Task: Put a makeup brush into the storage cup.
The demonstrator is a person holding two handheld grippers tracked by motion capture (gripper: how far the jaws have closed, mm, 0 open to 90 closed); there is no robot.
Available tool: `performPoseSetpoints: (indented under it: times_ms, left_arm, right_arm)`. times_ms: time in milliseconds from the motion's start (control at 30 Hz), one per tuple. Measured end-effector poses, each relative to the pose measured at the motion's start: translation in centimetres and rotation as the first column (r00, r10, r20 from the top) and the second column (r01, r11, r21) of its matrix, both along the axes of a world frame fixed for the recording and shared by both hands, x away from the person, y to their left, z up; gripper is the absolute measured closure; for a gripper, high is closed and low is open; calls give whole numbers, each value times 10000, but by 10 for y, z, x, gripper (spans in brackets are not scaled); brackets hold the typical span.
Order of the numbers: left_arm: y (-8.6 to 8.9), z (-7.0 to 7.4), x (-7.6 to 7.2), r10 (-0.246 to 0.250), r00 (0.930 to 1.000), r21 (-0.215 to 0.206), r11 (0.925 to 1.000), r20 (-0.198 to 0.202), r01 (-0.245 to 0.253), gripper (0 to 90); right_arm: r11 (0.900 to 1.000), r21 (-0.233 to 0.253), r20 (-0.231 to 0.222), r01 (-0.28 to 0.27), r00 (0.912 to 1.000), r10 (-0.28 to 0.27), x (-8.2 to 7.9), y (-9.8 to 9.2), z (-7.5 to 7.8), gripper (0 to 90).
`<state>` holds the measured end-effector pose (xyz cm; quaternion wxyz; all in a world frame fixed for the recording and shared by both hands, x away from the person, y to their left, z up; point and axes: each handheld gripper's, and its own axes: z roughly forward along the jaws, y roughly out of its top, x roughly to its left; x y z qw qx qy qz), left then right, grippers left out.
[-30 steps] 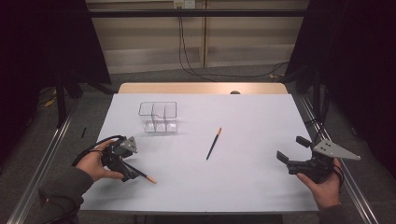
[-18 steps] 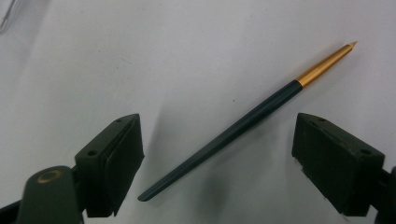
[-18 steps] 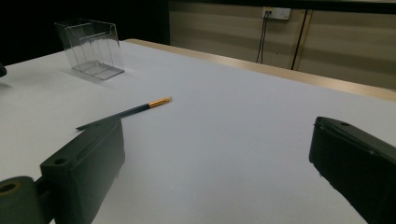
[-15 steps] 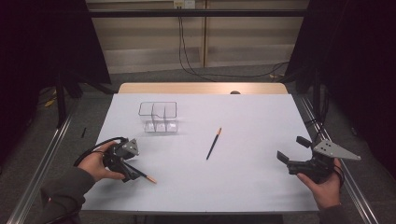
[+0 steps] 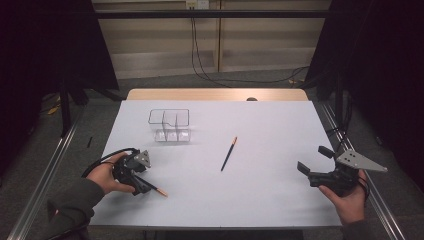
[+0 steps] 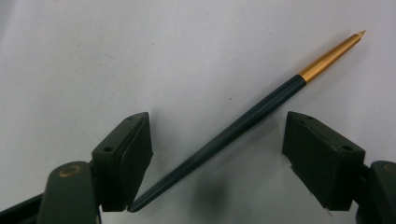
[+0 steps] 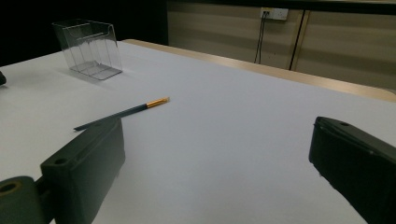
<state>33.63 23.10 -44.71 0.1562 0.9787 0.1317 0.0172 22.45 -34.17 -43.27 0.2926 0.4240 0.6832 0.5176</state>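
Left gripper (image 5: 134, 176), near the table's (image 5: 280, 200) 7 o'clock corner: jaws spread wide, straddling a dark pencil (image 6: 243, 122) with gold tip; pencil lying flat, butt end touching or just beside one jaw pad, tip pointing toward 4 o'clock in the high view. Right gripper (image 5: 327, 167), near the 4 o'clock edge: jaws apart, nothing between them. Second pencil (image 5: 229, 154) at table centre. Clear organizer (image 5: 170, 126) toward 11 o'clock. Wide bare surface between grippers.

Organizer (image 5: 170, 125) behind-left of middle pencil (image 5: 229, 154) on table (image 5: 280, 125).
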Motion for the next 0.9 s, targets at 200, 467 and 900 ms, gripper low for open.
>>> performPoseSetpoints:
  times_ms: [200,467,900]
  left_arm:
    - [-1,0,0,-157,9999,-37,9999,-16,156,267]
    - [0,1,-1,-402,9992,-126,9991,-85,401,334]
    - [-10,1,-3,-681,9972,-311,9973,-302,671,407]
  right_arm:
    - [10000,-59,31,-26,10000,26,0,0,0,31]
    - [10000,-95,18,-19,10000,19,0,1,0,31]
    - [9999,-105,18,12,10000,-12,0,0,-1,31]
